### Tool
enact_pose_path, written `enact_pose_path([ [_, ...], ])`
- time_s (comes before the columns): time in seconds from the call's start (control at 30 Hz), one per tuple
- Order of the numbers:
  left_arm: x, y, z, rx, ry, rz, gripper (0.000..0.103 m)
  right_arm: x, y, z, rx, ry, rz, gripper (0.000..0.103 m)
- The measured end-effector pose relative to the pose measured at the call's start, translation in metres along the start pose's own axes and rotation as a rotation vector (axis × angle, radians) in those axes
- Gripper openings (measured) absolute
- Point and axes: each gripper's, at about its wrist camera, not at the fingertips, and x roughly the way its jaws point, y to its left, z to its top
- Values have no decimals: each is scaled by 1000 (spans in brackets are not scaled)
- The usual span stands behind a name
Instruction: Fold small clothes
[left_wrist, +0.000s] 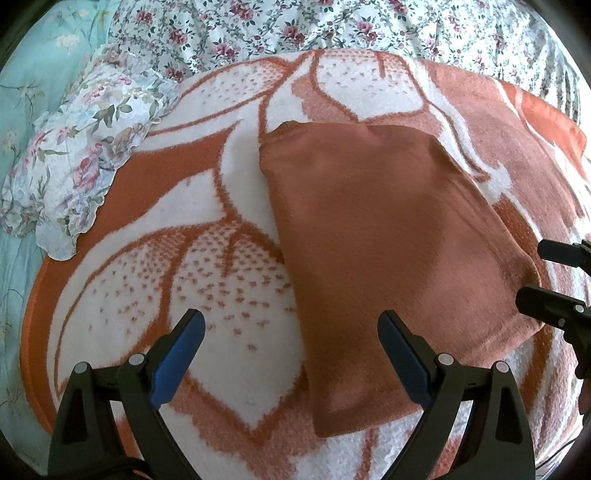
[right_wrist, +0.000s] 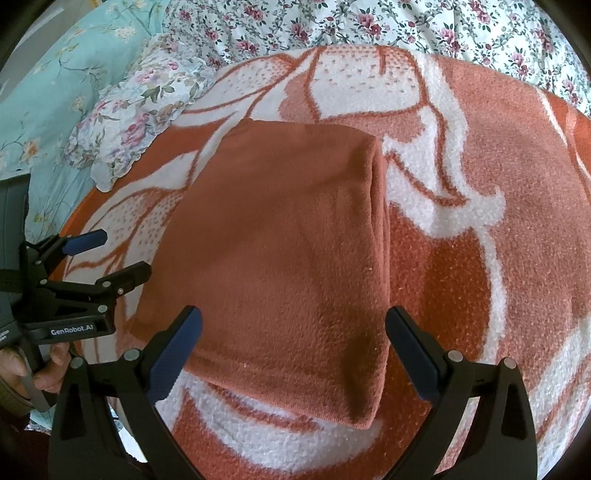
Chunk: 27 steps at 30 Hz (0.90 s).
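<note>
Left wrist view: the left claw (left_wrist: 291, 350) gapes wide, empty, over the near edge of the folded rust garment (left_wrist: 388, 236) mid-blanket (left_wrist: 207, 295).

Right wrist view: the right claw (right_wrist: 293, 349) is likewise spread, empty. A shallow pinch could snag blanket pile, dragging the fold askew.

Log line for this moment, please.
left gripper: open, empty | right gripper: open, empty | rust garment: folded flat on blanket

hidden: blanket (right_wrist: 480, 258) under folded garment (right_wrist: 280, 266) | cut off: pillow (left_wrist: 74, 166) at left edge
</note>
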Motion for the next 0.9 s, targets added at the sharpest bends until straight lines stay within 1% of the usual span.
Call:
enact_pose_path([
  [0.27,5,2,3,-11,5,6,95,7,-10,13,22,-4,-4,99],
  [0.7,14,8,9,-27,20,18,95,11,-13,19,19,-2,8,99],
  [0.83,13,15,9,-48,2,21,95,13,-13,20,22,1,7,99],
  [0.9,15,16,9,-53,6,11,95,13,-13,19,23,4,5,99],
])
